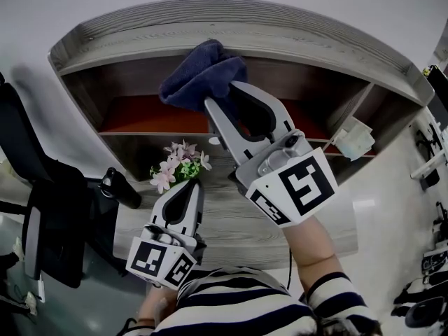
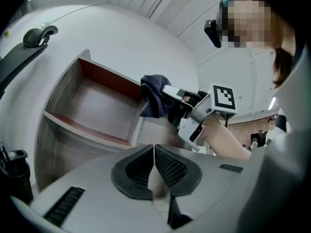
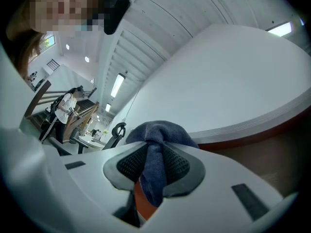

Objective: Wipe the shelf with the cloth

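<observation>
A person in a striped top holds the right tongs [image 1: 222, 95] raised to a grey wood-grain shelf [image 1: 231, 30], their jaws clamped on a dark blue cloth [image 1: 199, 75]. The cloth is bunched above the jaw tips, at the front edge of the shelf's top board and over the mouth of the upper compartment, which has a red-brown inner lining. Whether the cloth touches the board cannot be told. In the right gripper view a fold of the cloth hangs down between the two ribbed pads.

The left tongs [image 2: 153, 152] hang lower and nearer the person, jaws together with nothing between them, just near of a small bunch of pink and white flowers [image 1: 178, 165] on the shelf's lower board. A black bottle [image 1: 120, 187] stands at the left of that board, beside a dark office chair [image 1: 49, 222].
</observation>
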A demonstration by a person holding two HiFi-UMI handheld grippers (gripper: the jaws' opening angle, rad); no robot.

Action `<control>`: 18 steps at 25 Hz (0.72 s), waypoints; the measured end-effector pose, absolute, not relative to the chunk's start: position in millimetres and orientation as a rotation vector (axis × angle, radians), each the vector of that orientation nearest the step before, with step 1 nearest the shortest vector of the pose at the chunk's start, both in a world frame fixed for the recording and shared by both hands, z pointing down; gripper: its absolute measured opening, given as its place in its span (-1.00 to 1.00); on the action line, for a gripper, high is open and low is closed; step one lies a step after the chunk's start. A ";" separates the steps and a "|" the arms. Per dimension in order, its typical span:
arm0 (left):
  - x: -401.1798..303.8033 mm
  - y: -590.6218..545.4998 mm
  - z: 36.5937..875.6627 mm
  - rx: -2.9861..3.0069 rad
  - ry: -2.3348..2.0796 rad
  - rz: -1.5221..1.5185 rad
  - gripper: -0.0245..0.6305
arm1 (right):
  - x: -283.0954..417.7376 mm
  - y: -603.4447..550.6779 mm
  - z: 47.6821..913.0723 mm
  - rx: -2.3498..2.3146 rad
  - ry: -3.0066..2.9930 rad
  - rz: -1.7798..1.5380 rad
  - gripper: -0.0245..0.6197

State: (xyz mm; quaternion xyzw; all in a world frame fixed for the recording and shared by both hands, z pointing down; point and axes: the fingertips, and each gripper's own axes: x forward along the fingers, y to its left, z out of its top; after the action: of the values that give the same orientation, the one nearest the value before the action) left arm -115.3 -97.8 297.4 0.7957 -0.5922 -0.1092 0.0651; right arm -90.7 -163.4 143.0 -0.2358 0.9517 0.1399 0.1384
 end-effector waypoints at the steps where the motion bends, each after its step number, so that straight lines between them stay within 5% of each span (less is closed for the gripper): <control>1: -115.4 -97.4 297.6 2.401 -1.787 -0.327 -0.85 | -90.1 -165.8 142.6 -0.689 2.751 0.401 -0.60; 18: -85.6 -108.7 300.0 2.472 -1.664 -0.294 -0.85 | -0.9 -202.8 132.9 -0.993 2.618 0.357 -0.60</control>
State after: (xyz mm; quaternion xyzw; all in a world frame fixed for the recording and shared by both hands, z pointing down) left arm -85.6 -108.7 300.0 0.8233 -0.5542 -0.0980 0.0737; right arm -0.9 -202.8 132.9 -0.3474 0.9157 0.1249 0.1590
